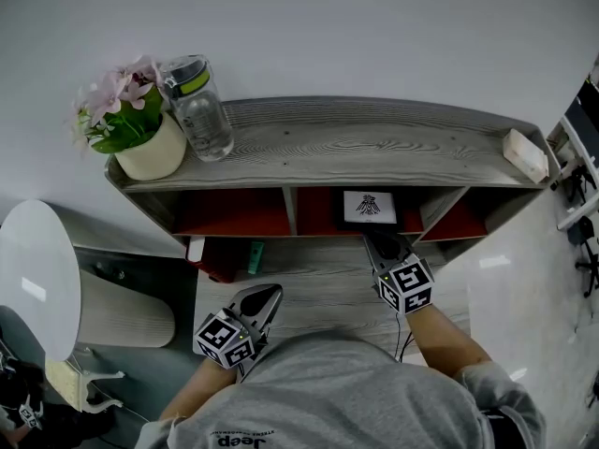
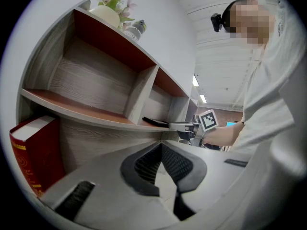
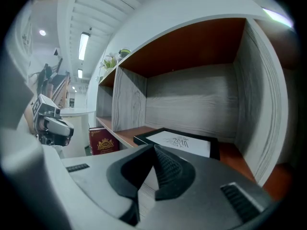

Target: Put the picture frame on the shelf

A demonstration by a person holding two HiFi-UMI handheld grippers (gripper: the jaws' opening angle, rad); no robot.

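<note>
Picture frame (image 1: pixel 368 209) lies flat, face up, in middle compartment of shelf (image 1: pixel 374 143); task looks done or nearly so.

Right hand-held gripper (image 1: pixel 382 244) just in front of frame's near edge, jaws closed, nothing between them. Left hand-held gripper (image 1: pixel 265 297) low, well apart from frame, jaws closed, empty.

Frame likely light and stiff, with smooth, possibly breakable front. If regripping, pinch black border at near edge, not printed middle.

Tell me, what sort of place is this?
Probably a home-style corner set up inside an office or workshop. A grey wooden shelf holds a potted flower, a water bottle and a picture frame, while long ceiling lights hang over the hall behind.
</note>
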